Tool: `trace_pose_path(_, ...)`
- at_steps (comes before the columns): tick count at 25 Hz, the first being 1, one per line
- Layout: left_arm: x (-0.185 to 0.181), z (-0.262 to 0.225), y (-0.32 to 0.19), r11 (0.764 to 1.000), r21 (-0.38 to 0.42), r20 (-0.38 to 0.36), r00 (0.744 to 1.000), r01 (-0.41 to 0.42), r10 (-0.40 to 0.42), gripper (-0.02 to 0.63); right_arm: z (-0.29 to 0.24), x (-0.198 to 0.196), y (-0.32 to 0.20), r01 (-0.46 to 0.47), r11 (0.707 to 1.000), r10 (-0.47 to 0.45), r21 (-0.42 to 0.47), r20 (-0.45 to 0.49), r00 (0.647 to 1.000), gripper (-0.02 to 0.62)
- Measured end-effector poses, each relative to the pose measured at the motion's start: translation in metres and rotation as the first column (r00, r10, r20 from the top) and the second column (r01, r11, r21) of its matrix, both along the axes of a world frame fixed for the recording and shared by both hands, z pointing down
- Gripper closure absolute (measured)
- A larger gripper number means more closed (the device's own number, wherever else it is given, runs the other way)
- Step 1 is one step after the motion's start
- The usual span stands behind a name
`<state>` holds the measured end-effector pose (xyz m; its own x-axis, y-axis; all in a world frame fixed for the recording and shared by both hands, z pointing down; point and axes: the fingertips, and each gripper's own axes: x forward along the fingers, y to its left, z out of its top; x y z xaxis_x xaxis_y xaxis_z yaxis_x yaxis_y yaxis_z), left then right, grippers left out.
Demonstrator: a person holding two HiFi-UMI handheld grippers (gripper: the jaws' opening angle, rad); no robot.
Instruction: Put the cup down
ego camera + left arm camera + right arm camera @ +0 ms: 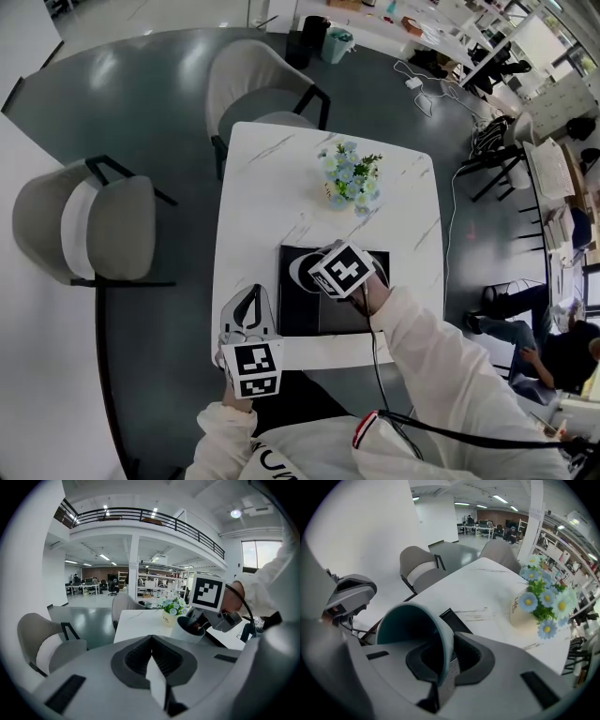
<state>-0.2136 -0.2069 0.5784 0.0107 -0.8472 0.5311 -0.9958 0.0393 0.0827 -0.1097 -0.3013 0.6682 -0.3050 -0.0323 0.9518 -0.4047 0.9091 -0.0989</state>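
My right gripper [443, 670] is pinched tight on the wall of the cup [412, 620]. The cup hangs tilted over the black mat [323, 314] at the table's [267, 187] near edge, and I can't tell if it's touching. The flower pot [349, 180] sits toward the far edge, well apart from the cup. My left gripper [152, 665] is closed on nothing, by the near left corner, just beside the mat.
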Motion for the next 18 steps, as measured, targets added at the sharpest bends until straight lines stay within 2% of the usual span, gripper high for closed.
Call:
trace_pose_path(7,-0.005,0.004,0.003,1.0,-0.01,-0.007,1.0,0.013,-0.013,0.597,0.012,-0.001,0.0,0.026,1.0,-0.027,-0.017,-0.048,0.999,0.569)
trace_pose_path(18,-0.004,0.011,0.005,1.0,-0.023,-0.018,1.0,0.007,-0.007,0.597,0.015,-0.004,-0.003,0.035,0.999,-0.037,-0.041,-0.064,0.997,0.569)
